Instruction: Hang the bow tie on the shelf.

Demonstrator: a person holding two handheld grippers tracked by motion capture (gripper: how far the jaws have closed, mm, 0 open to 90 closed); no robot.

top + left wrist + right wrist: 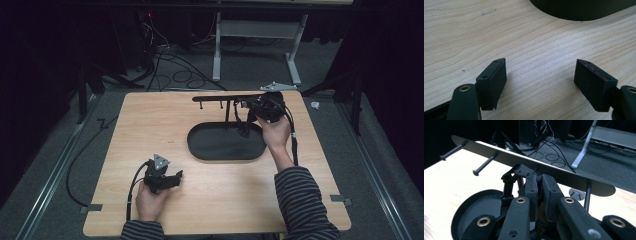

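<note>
A black rack stands in an oval black tray [202, 147]; its flat top bar [225, 98] carries short pegs. My right gripper [251, 108] is at the bar's right half, shut on a black strap [244, 126] that dangles over the tray. In the right gripper view the jaws [540, 180] pinch the strap [511, 176] just under the bar [524, 161]; I cannot tell whether it hangs on a peg. My left gripper [175, 177] rests on the table near the front left, open, with bare wood between its fingers [494, 80].
The wooden table [150, 125] has bare room left of the tray [579, 10] and along the front. Two pegs [484, 165] stick out of the bar's left half. Cables and a white desk frame [295, 55] lie on the floor beyond the far edge.
</note>
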